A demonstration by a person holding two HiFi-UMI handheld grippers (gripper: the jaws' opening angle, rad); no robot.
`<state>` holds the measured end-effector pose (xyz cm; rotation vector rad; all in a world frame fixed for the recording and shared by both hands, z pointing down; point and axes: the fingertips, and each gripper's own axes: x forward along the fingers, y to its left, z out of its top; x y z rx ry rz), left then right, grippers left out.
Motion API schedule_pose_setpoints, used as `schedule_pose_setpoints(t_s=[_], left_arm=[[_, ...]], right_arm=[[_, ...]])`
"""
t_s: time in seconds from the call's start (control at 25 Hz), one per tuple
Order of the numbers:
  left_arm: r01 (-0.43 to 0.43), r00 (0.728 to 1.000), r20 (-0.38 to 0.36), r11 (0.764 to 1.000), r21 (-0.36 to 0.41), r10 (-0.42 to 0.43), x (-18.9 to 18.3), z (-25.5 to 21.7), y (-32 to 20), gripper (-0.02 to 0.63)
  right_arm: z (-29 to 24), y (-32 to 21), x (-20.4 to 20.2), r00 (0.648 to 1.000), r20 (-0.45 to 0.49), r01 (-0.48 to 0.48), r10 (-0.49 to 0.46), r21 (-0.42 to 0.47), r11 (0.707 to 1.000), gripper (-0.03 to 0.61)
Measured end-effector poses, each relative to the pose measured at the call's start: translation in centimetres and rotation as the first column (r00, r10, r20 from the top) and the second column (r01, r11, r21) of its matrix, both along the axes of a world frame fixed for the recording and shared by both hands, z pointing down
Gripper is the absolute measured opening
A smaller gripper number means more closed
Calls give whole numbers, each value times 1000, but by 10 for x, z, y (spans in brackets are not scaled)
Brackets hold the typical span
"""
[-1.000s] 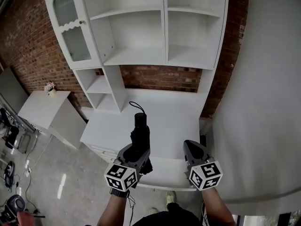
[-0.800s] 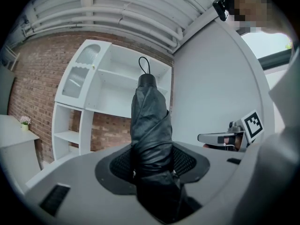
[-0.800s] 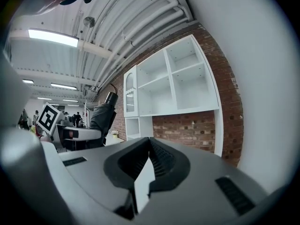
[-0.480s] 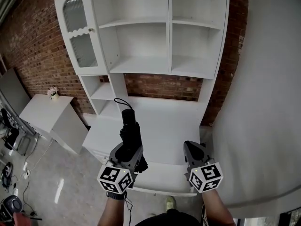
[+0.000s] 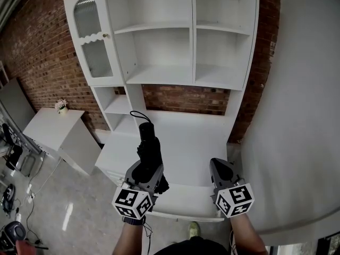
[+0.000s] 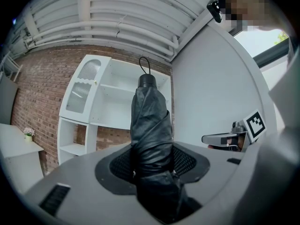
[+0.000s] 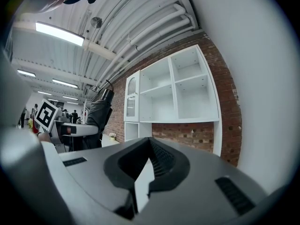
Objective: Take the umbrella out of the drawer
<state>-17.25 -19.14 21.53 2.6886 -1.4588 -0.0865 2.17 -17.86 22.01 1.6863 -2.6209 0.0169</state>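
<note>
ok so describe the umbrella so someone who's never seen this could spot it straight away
Find the tall white shelf unit against the brick wall. In front of its lower counter, the left gripper clamps a folded black umbrella. Its neighbours are white shelves; it is a black fabric bundle with a thin cord loop at its far end.

My left gripper (image 6: 152,165) is smooth matt grey plastic with black meshed pads. The umbrella (image 6: 149,121) gripped in it is black cloth, creased, with a faint sheen. My right gripper (image 7: 149,158) has the same matt grey shell and ribbed black pads. Ahead of both grippers, the shelving unit (image 5: 159,47) and desk (image 5: 186,137) look smoothly painted white, against a rough red brick wall (image 5: 180,95). Up and left of the left gripper, the cabinet door (image 5: 93,41) has ribbed glass. Down and left, the floor (image 5: 69,211) is glossy grey.
</note>
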Motion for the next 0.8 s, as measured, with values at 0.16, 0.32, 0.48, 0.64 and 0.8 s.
schedule_pose_setpoints(t_s=[0.16,0.32,0.48,0.64,0.8], left_arm=[[6,1000,8,1000,8,-6,-3,-2,0,212],[8,1000,12,1000,9,-8,-1,-6,2,212],[0,1000,13,1000,14,-1,0,-5,0,212],[8,1000,10,1000,6,-8,-5,-2,0,212],[7,1000,8,1000,9,-7,-3,-3,-2,212]], right_arm=[[-1,0,-2,1000,3,3,-3,2,1000,3],[-5,1,-3,1000,1,14,-14,4,1000,3],[-5,-1,-5,1000,-6,13,-13,8,1000,3],[-1,-1,-8,1000,-6,16,-16,1,1000,3],[-2,-3,-6,1000,-11,15,-15,5,1000,3]])
